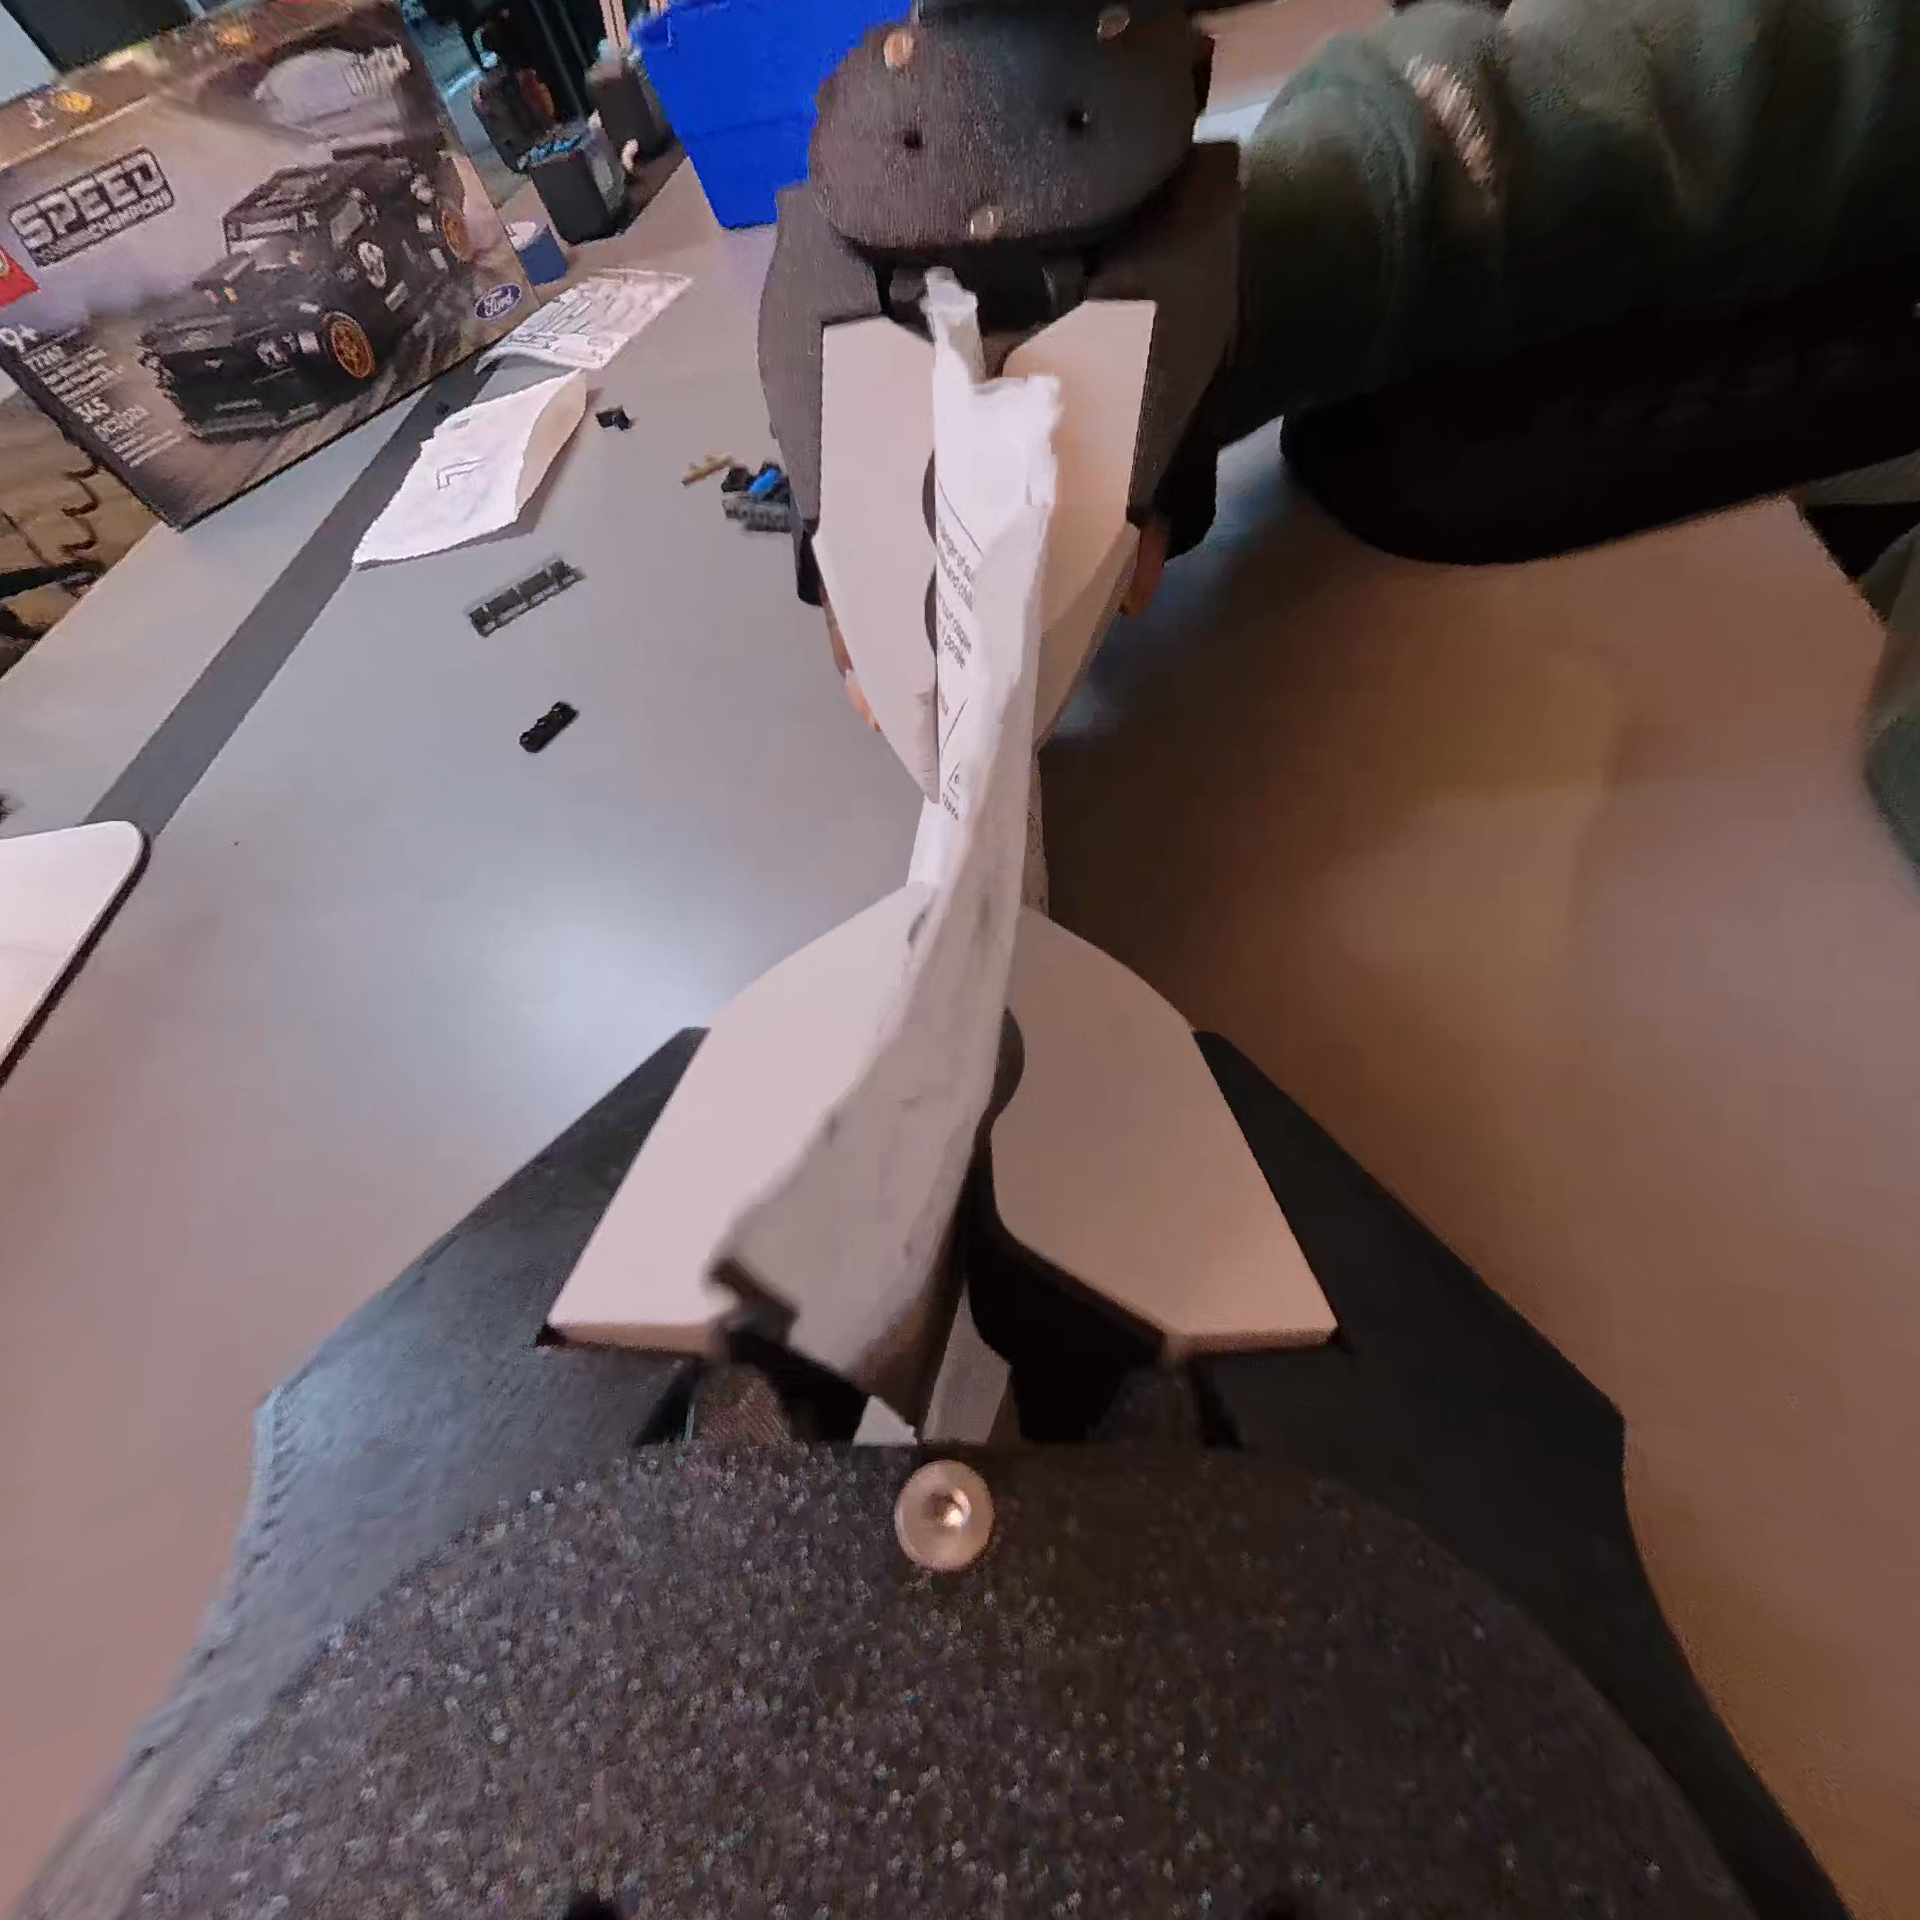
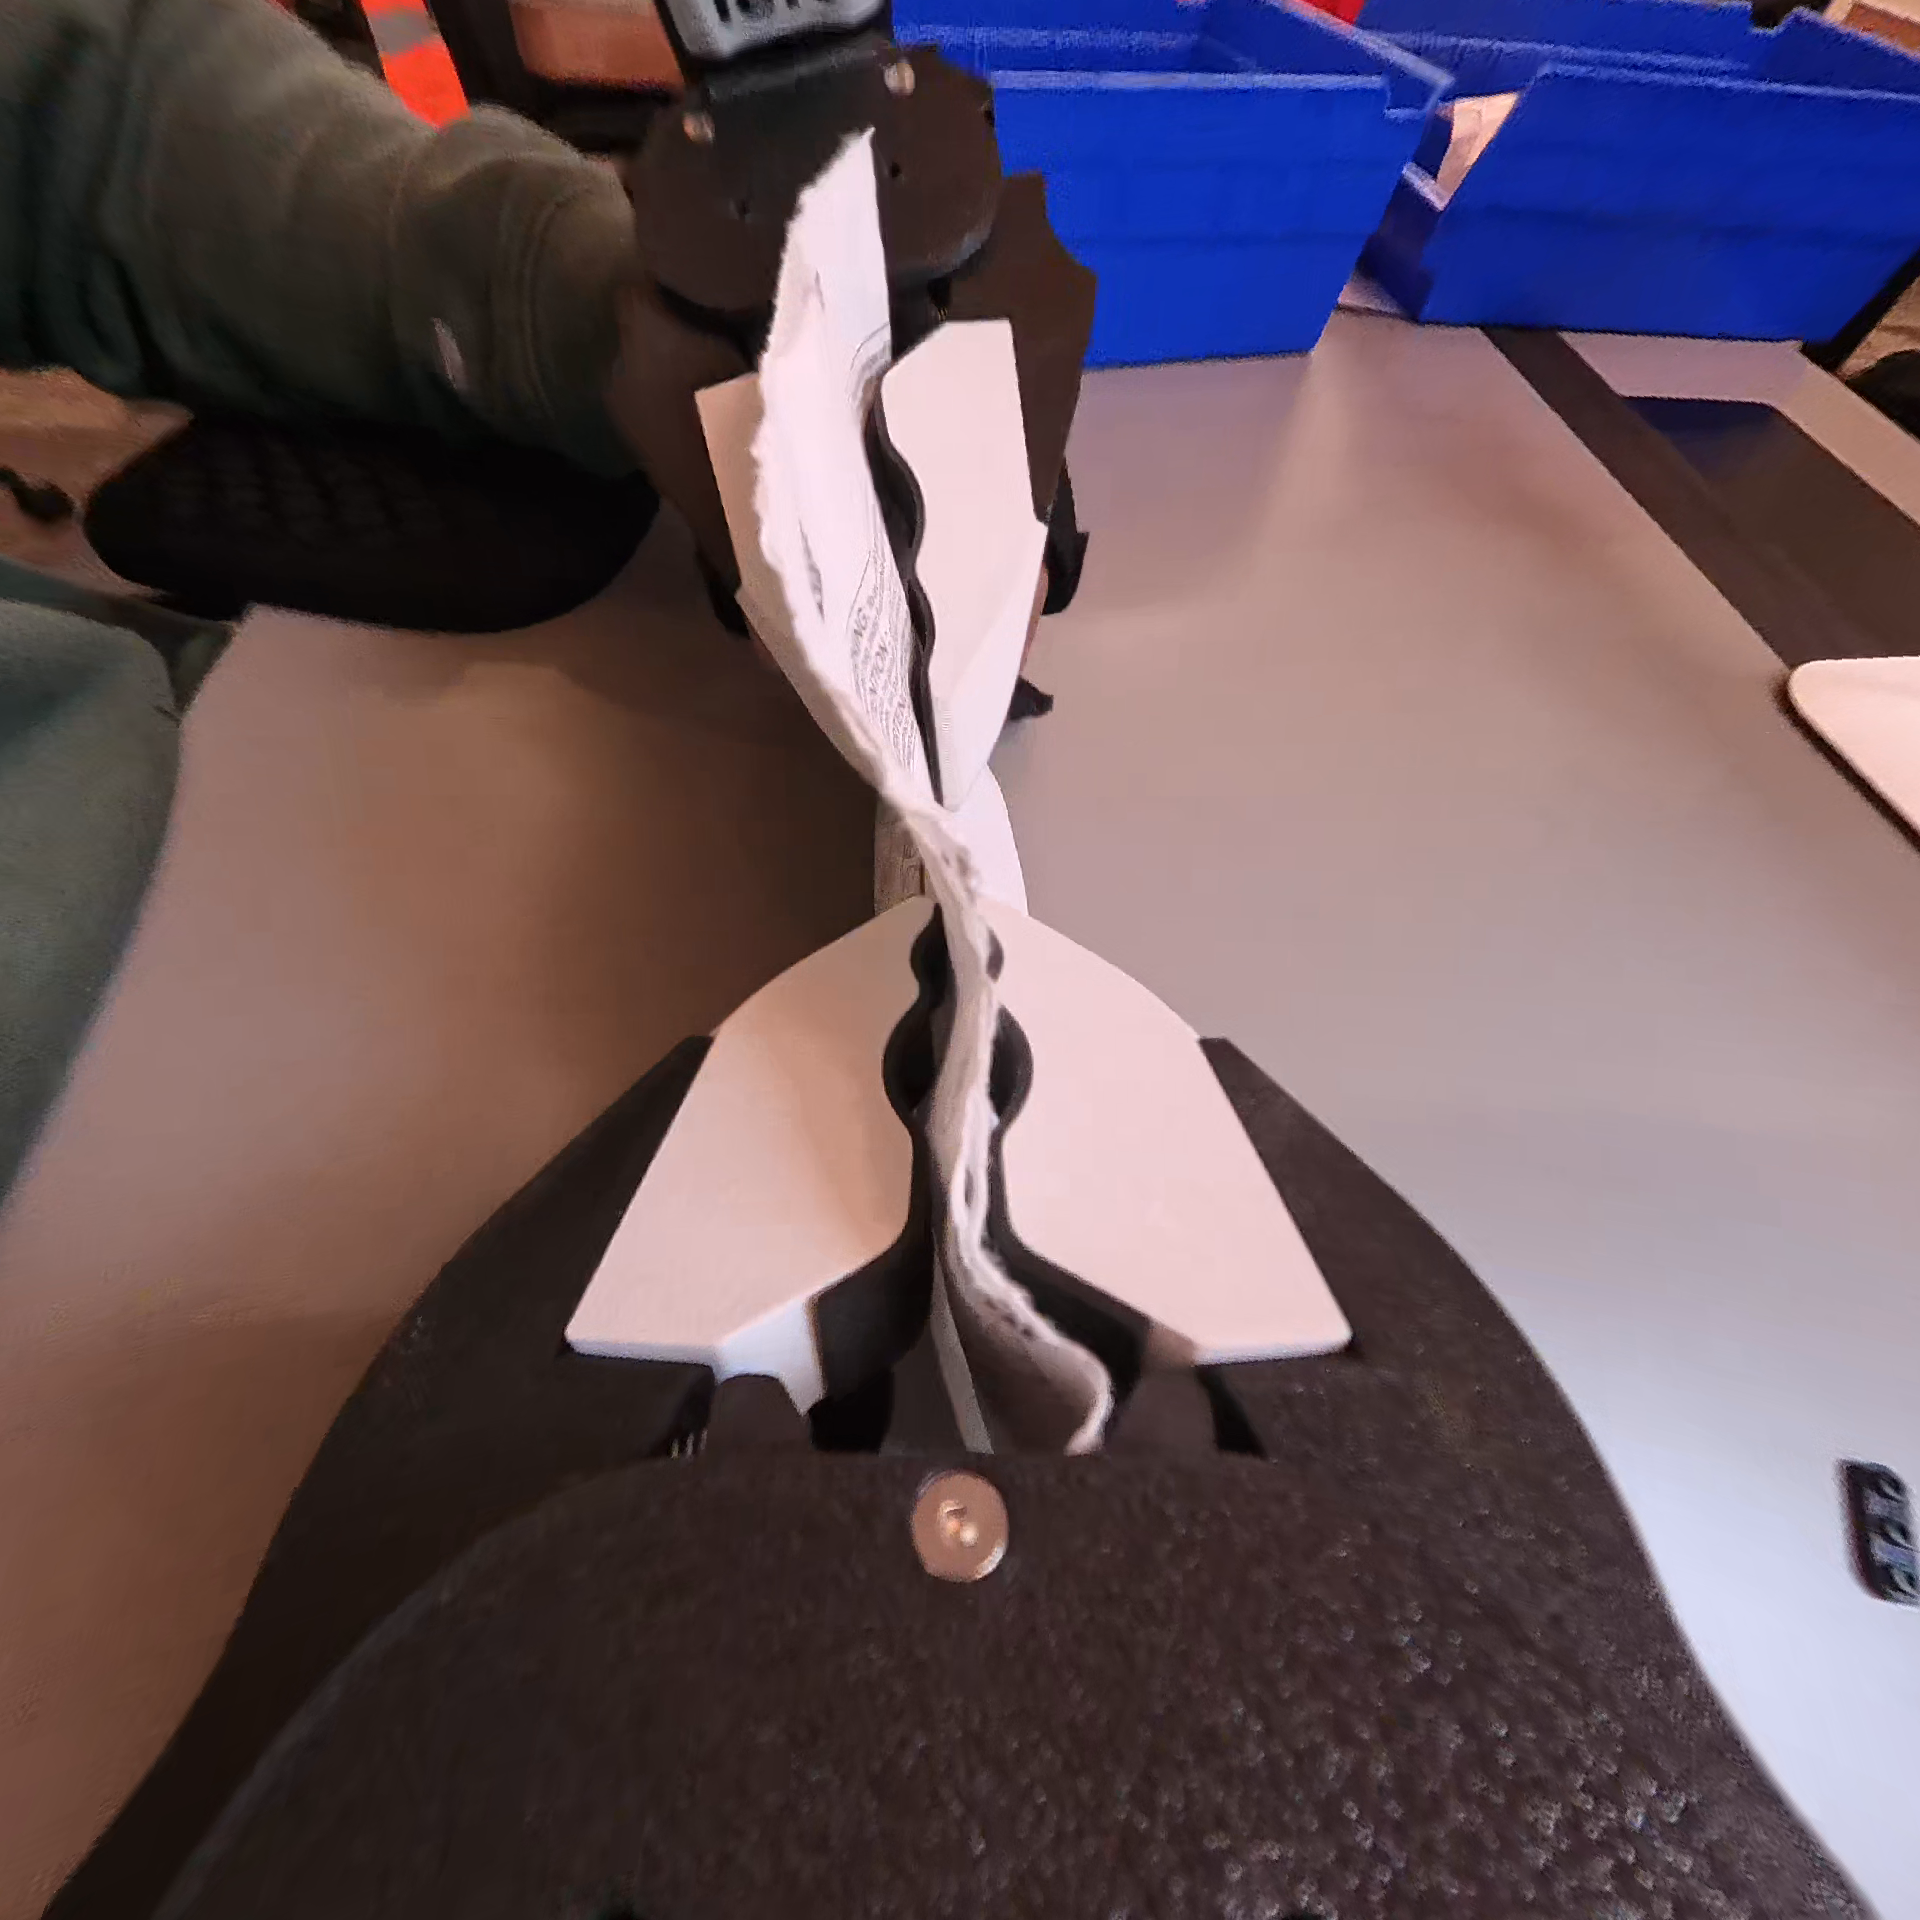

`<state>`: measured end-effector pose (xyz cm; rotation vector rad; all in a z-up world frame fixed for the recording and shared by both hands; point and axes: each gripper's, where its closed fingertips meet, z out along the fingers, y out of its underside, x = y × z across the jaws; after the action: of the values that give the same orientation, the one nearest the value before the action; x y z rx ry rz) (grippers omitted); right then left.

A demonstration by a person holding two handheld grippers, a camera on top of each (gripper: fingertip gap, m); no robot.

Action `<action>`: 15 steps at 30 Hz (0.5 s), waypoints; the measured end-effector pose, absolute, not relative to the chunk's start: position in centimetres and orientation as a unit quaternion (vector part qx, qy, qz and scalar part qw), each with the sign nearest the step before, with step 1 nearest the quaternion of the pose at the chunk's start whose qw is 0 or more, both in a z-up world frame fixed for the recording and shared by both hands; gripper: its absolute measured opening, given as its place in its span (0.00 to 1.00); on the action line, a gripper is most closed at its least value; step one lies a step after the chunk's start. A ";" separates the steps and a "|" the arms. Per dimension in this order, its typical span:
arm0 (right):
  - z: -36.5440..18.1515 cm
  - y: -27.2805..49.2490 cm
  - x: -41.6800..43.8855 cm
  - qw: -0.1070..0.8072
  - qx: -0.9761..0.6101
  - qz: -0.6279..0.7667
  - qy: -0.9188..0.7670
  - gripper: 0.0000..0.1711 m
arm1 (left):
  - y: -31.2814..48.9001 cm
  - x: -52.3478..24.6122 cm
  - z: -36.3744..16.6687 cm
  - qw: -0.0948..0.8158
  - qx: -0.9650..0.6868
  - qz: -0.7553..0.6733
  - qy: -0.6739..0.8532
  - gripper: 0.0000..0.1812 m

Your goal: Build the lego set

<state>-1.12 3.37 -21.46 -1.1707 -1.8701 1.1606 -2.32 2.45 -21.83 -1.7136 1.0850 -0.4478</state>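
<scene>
A white paper bag point(image 1: 987, 582) with small print and a torn edge is stretched and twisted between my two grippers, above the grey table point(image 1: 520, 935). In the left wrist view my left gripper point(image 1: 961, 914) is shut on one end of it, with the paper running back between its white fingers. My right gripper point(image 1: 982, 758) faces it tip to tip and is shut on the other end. The right wrist view shows the same: my right gripper point(image 2: 951, 914) pinches the paper bag point(image 2: 842, 540), and the left gripper point(image 2: 956, 800) grips it opposite.
A toy car box point(image 1: 239, 260) stands at the far left, with a second white bag point(image 1: 478, 468), a printed sheet point(image 1: 603, 312) and small black bricks point(image 1: 548, 724) near it. Blue bins point(image 2: 1195, 187) stand behind. A white tray corner point(image 2: 1860, 717) and a person's green sleeve point(image 1: 1558, 260) show. Left and right tips are no more than a few centimetres apart.
</scene>
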 end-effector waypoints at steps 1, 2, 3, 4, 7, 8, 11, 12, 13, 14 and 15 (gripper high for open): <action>-21.1 3.3 -1.1 0.312 -0.446 0.459 -0.702 0.01 | 2.3 -2.4 -21.4 0.510 -0.707 -0.205 0.445 0.00; -20.9 3.3 -1.1 0.306 -0.448 0.471 -0.695 0.01 | 2.3 -2.4 -21.0 0.509 -0.706 -0.221 0.439 0.00; -20.9 3.3 -1.1 0.301 -0.450 0.476 -0.693 0.01 | 2.3 -2.5 -20.9 0.508 -0.706 -0.226 0.439 0.00; -21.0 3.4 -1.1 0.297 -0.452 0.476 -0.693 0.01 | 2.3 -2.7 -21.0 0.507 -0.706 -0.226 0.439 0.00; -21.7 3.6 -0.7 0.280 -0.461 0.475 -0.695 0.01 | 2.0 -3.4 -21.9 0.491 -0.719 -0.244 0.427 0.01; -21.9 3.7 -0.4 0.276 -0.462 0.473 -0.697 0.01 | 1.9 -3.8 -22.2 0.488 -0.723 -0.250 0.421 0.01; -22.1 3.6 -0.2 0.271 -0.457 0.467 -0.707 0.01 | 1.5 -3.9 -22.6 0.483 -0.722 -0.247 0.430 0.01; -22.1 3.6 -0.1 0.271 -0.456 0.463 -0.710 0.02 | 1.4 -3.9 -22.7 0.481 -0.721 -0.244 0.434 0.01; -22.0 3.7 0.1 0.270 -0.456 0.462 -0.711 0.02 | 1.4 -4.1 -22.8 0.479 -0.722 -0.245 0.434 0.01; -21.9 3.9 0.3 0.271 -0.458 0.464 -0.708 0.02 | 1.4 -4.3 -22.8 0.478 -0.723 -0.247 0.433 0.01; -21.7 4.3 0.6 0.274 -0.460 0.467 -0.703 0.02 | 1.4 -4.6 -22.8 0.478 -0.725 -0.243 0.432 0.01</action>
<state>0.60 4.33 -21.66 -1.2362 -1.8915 1.2565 -4.58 1.37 -22.83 -1.7696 1.0552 -0.5943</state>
